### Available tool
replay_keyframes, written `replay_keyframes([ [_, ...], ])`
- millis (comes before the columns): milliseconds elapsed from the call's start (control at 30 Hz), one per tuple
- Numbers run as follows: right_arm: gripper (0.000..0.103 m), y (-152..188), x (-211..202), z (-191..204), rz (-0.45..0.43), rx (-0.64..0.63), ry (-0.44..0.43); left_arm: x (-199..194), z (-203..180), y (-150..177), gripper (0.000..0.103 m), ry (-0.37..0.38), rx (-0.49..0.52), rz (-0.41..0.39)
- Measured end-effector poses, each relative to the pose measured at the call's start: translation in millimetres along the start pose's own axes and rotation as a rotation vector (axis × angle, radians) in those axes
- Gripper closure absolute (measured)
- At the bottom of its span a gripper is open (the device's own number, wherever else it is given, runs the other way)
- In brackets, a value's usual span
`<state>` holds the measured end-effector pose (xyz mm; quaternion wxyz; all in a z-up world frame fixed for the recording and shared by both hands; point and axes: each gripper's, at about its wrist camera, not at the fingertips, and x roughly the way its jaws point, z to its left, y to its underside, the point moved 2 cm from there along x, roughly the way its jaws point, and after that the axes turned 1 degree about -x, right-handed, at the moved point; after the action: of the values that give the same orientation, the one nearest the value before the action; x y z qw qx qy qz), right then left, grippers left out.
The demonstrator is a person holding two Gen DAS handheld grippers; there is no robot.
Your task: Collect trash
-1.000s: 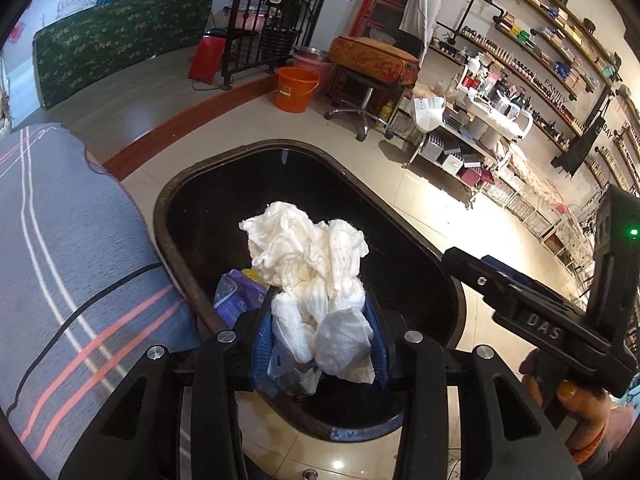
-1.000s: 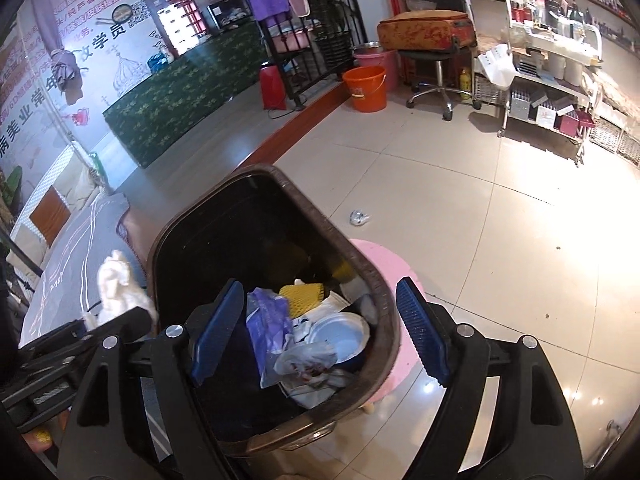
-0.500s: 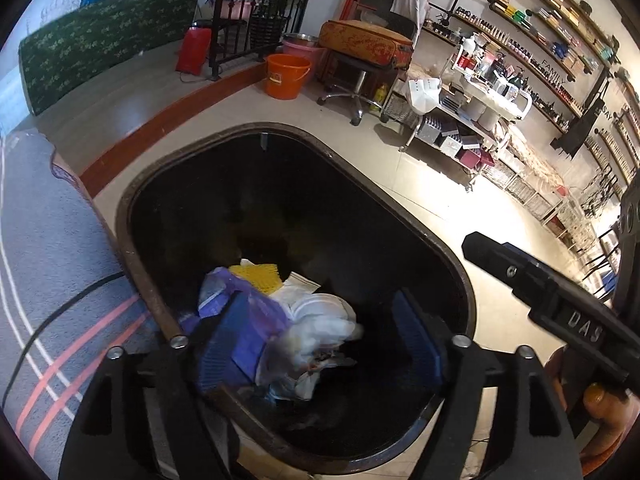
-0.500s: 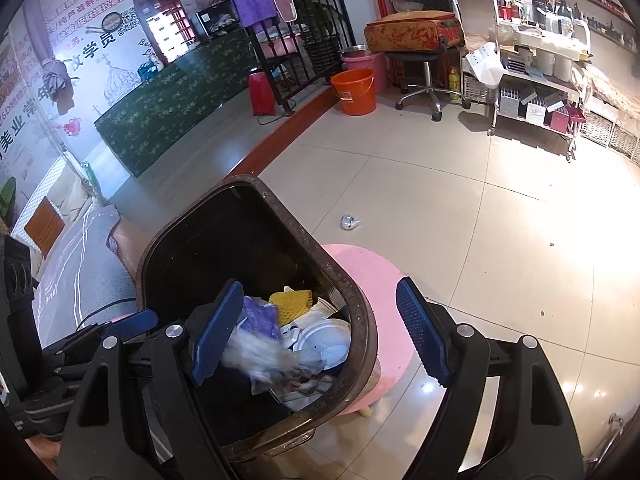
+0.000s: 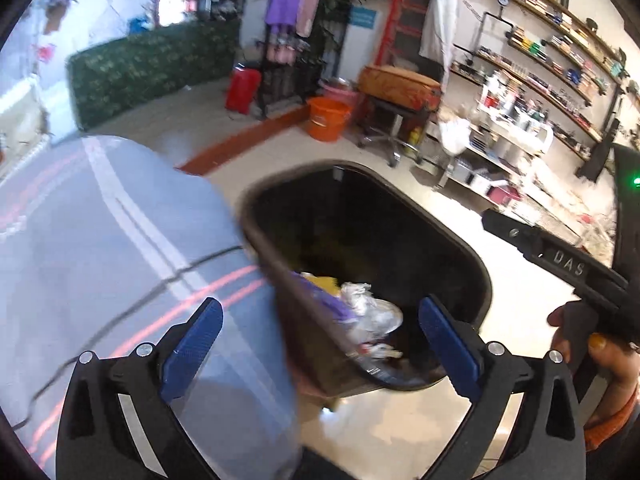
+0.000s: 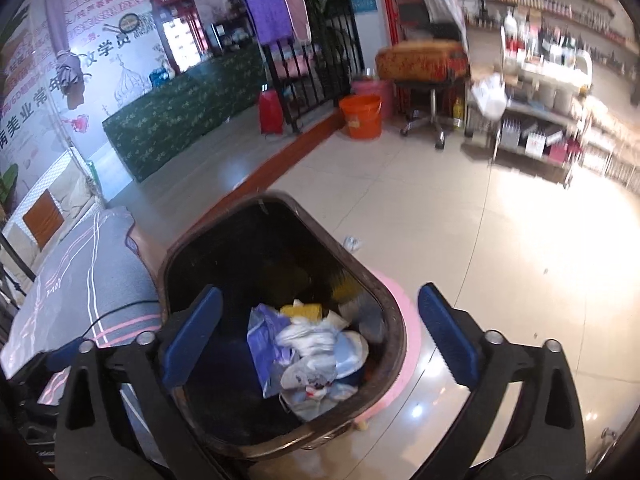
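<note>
Left wrist view shows us our left gripper with jaws just spread wide and empty over the bin, our right gripper likewise, trash inside.

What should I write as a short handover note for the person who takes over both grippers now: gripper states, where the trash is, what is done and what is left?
Left gripper: jaws have just been opening, now wide, nothing between them.
Right gripper: the same, wide open and empty, above the bin.
Trash bin: dark, standing on the floor beside the grey mat; white tissue wad lies inside on the purple wrapper and other rubbish.
Done: the tissue has been dropped in.
Left: a small crumpled scrap lies on the tiles behind the bin; probably next.
</note>
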<state>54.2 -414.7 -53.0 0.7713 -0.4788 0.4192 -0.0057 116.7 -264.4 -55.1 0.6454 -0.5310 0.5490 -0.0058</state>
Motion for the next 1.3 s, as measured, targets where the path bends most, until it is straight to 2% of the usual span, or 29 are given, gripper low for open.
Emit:
replay_keyframes([
  [167, 0.006, 6.4, -22.0, 35.6, -0.067, -0.093, 0.03, -36.4, 34.1, 7.7, 0.006, -0.121, -0.066, -0.074],
  [367, 0.006, 21.1, -49.6, 74.4, -0.112, -0.175, -0.046, -71.3, 52.5, 18.7, 0.006, -0.23, -0.098, -0.142],
  [567, 0.006, 40.8, -87.9, 114.8, -0.198, -0.255, -0.077, -102.6, 65.6, 32.3, 0.006, -0.313, -0.107, -0.214],
  [767, 0.006, 63.6, -124.6, 139.0, -0.277, -0.338, -0.098, -123.5, 74.3, 48.1, 0.006, -0.33, -0.178, -0.244],
  [933, 0.006, 79.2, -147.8, 149.3, -0.328, -0.387, -0.119, -144.4, 73.7, 60.6, 0.006, -0.394, -0.211, -0.311],
  [1133, 0.006, 78.9, -161.3, 145.8, -0.345, -0.34, -0.15, -166.5, 67.6, 73.5, 0.006, -0.441, -0.261, -0.397],
  [1300, 0.006, 77.0, -163.4, 145.4, -0.358, -0.336, -0.144, -174.2, 67.9, 79.4, 0.006, -0.458, -0.281, -0.422],
])
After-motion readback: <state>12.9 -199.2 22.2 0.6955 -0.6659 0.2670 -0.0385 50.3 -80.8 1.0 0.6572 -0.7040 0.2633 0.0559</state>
